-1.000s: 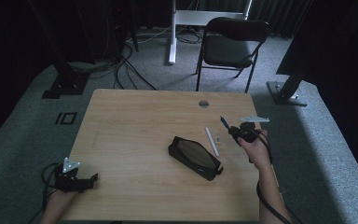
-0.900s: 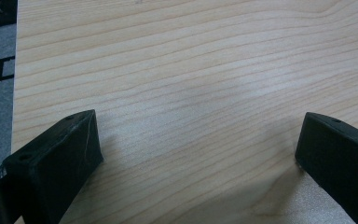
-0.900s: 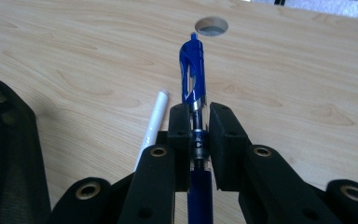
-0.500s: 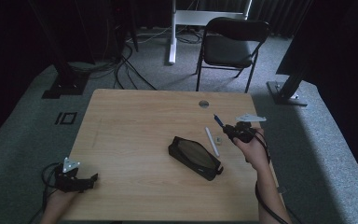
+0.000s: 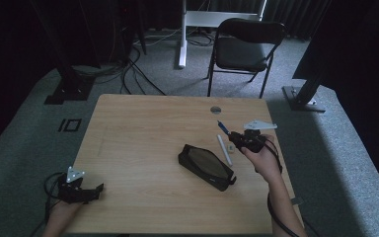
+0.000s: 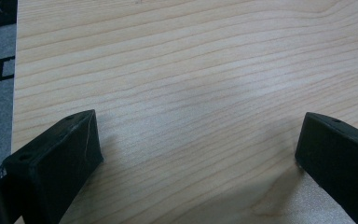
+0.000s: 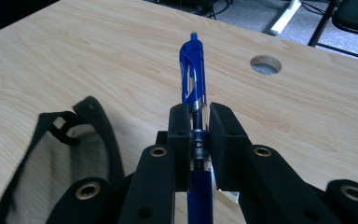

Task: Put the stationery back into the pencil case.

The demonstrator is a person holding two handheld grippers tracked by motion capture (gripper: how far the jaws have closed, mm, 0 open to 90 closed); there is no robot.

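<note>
A blue pen (image 7: 192, 65) is clamped between the jaws of my right gripper (image 7: 199, 116), its clip end sticking out ahead. In the high view the right gripper (image 5: 234, 134) hovers over the table's right side with the blue pen (image 5: 222, 126) pointing up-left. A black pencil case (image 5: 205, 165) lies open just left of it, and its rim (image 7: 100, 126) shows low on the left in the right gripper view. A white pen (image 5: 224, 149) lies between the case and the gripper. My left gripper (image 5: 96, 190) rests open at the front left corner, jaws wide over bare wood (image 6: 198, 135).
A round cable hole (image 5: 215, 109) sits near the table's far edge. A small pale block (image 5: 231, 146) lies beside the white pen. A black chair (image 5: 244, 44) stands behind the table, with cables and stand feet on the grey carpet around it.
My right gripper has risen and shifted left toward the pencil case, carrying the blue pen. The left gripper has stayed put.
</note>
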